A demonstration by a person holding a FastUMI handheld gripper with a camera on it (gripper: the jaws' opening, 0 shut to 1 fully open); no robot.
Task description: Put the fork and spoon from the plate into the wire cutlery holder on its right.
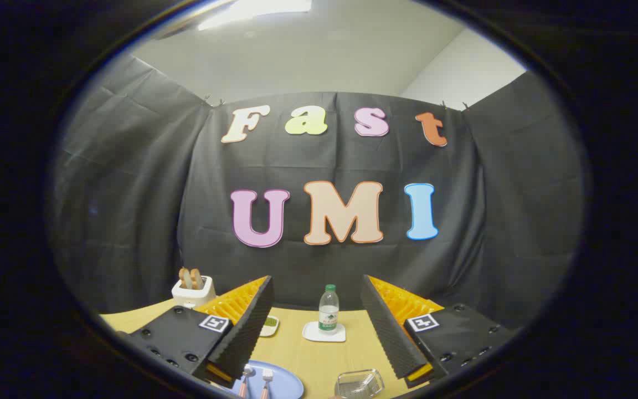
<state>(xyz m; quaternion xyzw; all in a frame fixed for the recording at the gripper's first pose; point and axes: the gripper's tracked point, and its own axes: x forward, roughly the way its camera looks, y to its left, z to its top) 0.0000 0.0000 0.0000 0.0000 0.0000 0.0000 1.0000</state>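
Note:
My gripper (317, 291) is open above the wooden table, with a wide gap and nothing between its fingers. Below the left finger lies a light blue plate (288, 383). On it rest a spoon (246, 378) and a fork (266, 380), side by side, their heads pointing away from me and their handles cut off from sight. To the right of the plate, under the right finger, sits the wire cutlery holder (359, 383), partly visible.
Beyond the fingers a clear water bottle (328, 310) with a green cap stands on a white coaster (324, 332). A white toaster (193, 288) holding toast slices sits at the back left. A small white dish (269, 325) lies beside the left finger.

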